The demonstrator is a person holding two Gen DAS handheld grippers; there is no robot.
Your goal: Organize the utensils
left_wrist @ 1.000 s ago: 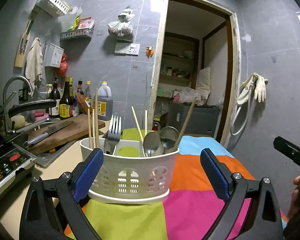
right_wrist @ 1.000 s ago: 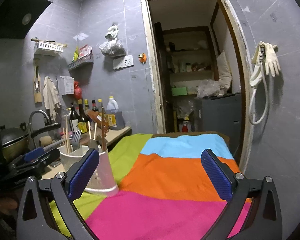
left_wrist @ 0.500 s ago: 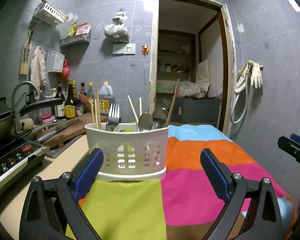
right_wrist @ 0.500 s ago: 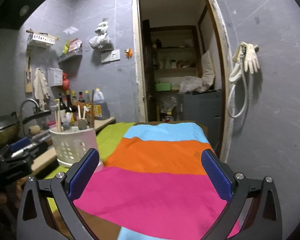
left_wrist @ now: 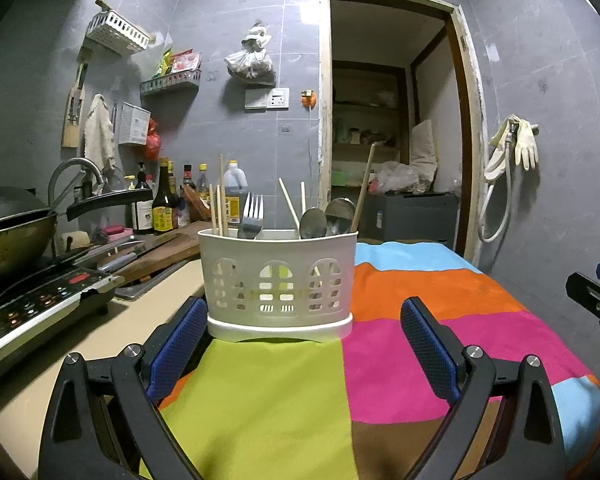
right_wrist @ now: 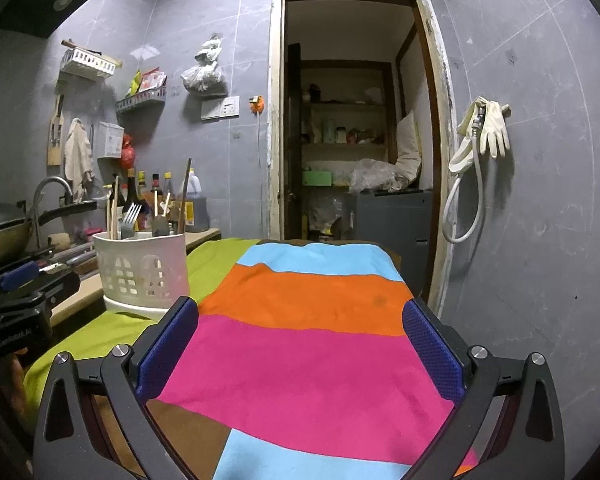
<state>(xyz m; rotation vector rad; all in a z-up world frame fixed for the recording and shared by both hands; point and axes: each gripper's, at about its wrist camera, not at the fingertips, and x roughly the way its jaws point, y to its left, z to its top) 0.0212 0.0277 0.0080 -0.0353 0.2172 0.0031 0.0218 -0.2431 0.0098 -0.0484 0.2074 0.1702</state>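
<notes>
1. On the far left, away from the job, a wok [left_wrist: 12,228] sits on a cooktop [left_wrist: 36,304]. A knife [left_wrist: 128,254] lies on a wooden cutting board [left_wrist: 160,250] by the sink.
2. The white utensil holder [left_wrist: 278,286] stands on the striped cloth [left_wrist: 380,364] that covers the worktop, at the cloth's left side, on the green stripe.
3. Inside the holder, going left to right, are some chopsticks [left_wrist: 219,208], a fork [left_wrist: 252,216], more chopsticks, two spoons [left_wrist: 326,220] and one long wooden stick [left_wrist: 363,188]. All stand up with their ends poking over the rim. The inner walls are mostly hidden, so I cannot tell which thing is in which part.
4. The left claw [left_wrist: 300,344] is wide open and holds nothing. It sits low, just in front of the holder, and its left finger is close to the holder's base.
5. The right claw [right_wrist: 300,352] is also wide open and empty. It points over the bare cloth, well to the right of the holder [right_wrist: 142,270].
6. I see no loose utensils on the cloth. So I think the sorting is done, or almost done.
7. If anything is left to do, it may be to nudge or lift the holder. That would need the left claw to close gently on the holder's wall and keep it from tipping.
</notes>
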